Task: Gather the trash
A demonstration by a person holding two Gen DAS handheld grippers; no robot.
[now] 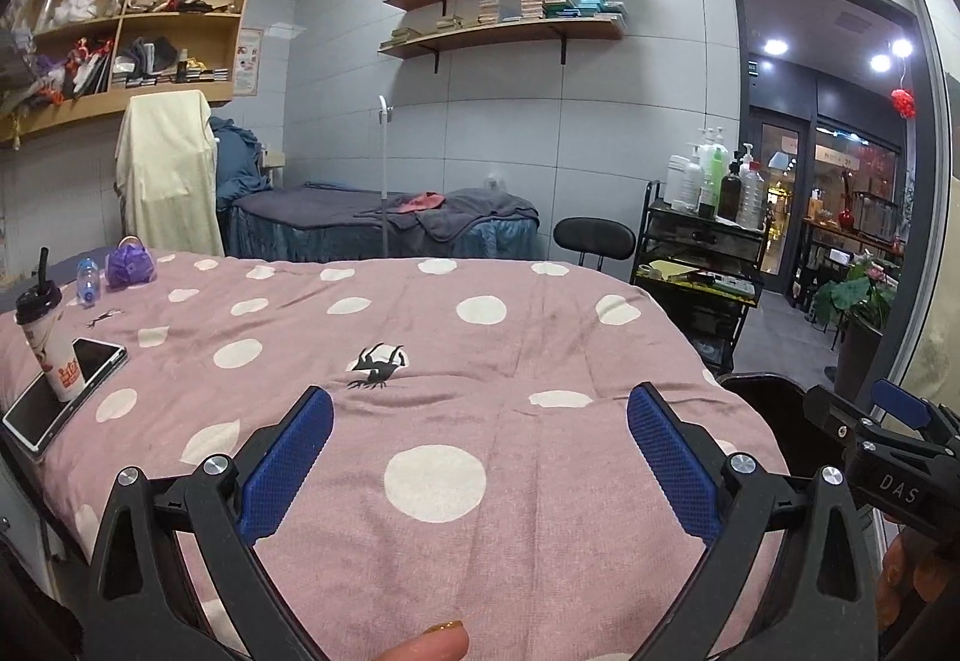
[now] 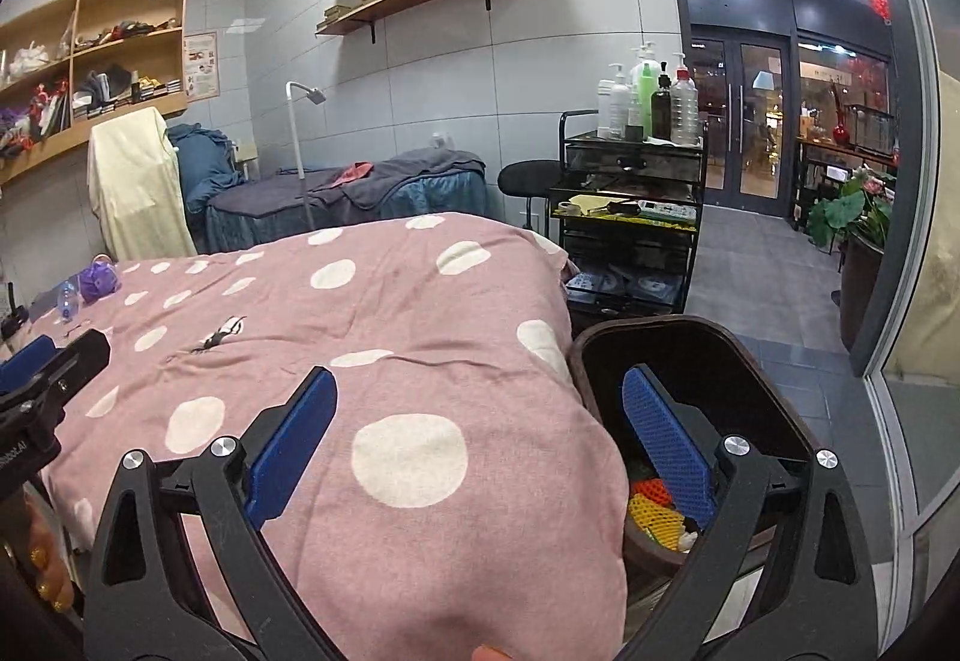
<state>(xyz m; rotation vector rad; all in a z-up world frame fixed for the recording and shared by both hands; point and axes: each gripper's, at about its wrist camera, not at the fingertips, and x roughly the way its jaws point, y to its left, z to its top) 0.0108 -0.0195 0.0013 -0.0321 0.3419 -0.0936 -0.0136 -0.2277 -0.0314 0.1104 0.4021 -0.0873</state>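
Observation:
A paper drink cup point(image 1: 51, 343) with a black lid and straw stands at the bed's left edge, beside a phone point(image 1: 69, 391). Farther back lie a small plastic bottle point(image 1: 87, 280) and a purple crumpled ball point(image 1: 129, 265); both also show in the right wrist view, the bottle point(image 2: 66, 298) and the ball point(image 2: 96, 280). A dark trash bin point(image 2: 774, 397) stands at the bed's right, holding yellow and orange net point(image 2: 651, 511). My left gripper point(image 1: 480, 415) is open and empty over the pink dotted blanket point(image 1: 480, 337). My right gripper point(image 2: 480, 397) is open and empty, its right finger over the bin.
A black trolley point(image 2: 630, 217) with bottles stands behind the bin. A second bed point(image 1: 384, 217), a stool point(image 1: 594, 238) and a lamp pole point(image 1: 384, 169) are beyond. Wall shelves hang above. A glass door opens at the right.

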